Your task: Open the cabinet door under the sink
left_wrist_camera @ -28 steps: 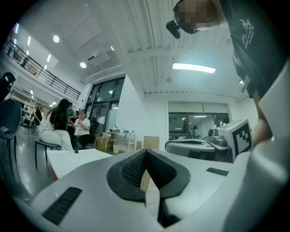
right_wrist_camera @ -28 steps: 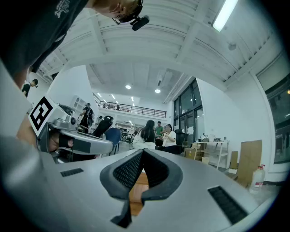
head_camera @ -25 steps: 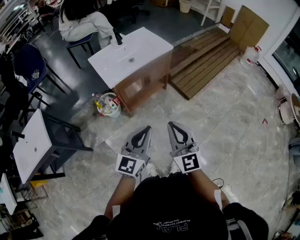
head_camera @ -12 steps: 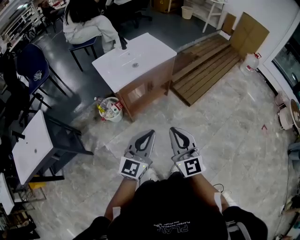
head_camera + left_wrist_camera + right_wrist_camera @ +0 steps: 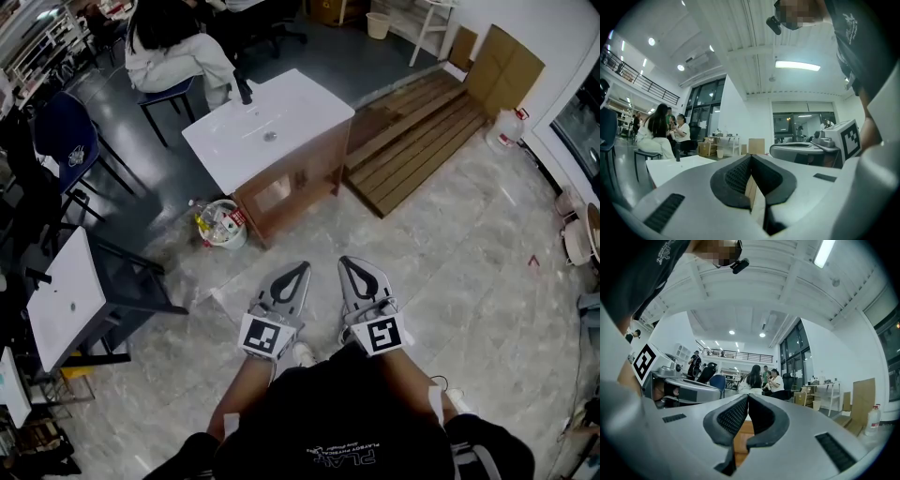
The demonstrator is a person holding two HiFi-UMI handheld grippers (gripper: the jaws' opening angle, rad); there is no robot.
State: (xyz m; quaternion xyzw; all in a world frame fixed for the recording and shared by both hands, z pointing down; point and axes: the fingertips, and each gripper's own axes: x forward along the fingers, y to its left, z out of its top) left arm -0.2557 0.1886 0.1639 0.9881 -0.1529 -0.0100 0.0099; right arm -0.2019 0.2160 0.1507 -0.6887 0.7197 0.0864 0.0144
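Observation:
The sink cabinet [image 5: 289, 187] is a wooden box with a white basin top [image 5: 267, 131] and a black tap. It stands on the marble floor ahead of me, with its door front facing me and closed. My left gripper [image 5: 298, 269] and right gripper [image 5: 349, 262] are held side by side, level, pointing at the cabinet from some way off. Both are shut with nothing in them. In the left gripper view the left gripper [image 5: 751, 157] has its pads together, and wood [image 5: 751, 190] shows below the tip. The right gripper [image 5: 747, 397] looks the same in the right gripper view.
A white bucket of rubbish [image 5: 222, 223] sits at the cabinet's left foot. A wooden pallet ramp [image 5: 412, 131] lies to its right. At the left are a white tabletop on a black frame [image 5: 61, 291] and a blue chair [image 5: 66, 141]. A seated person [image 5: 173, 47] is behind the sink.
Both grippers stay shut and side by side. The cabinet sits slightly lower and nearer in the head view, as the person and both grippers have edged towards it.

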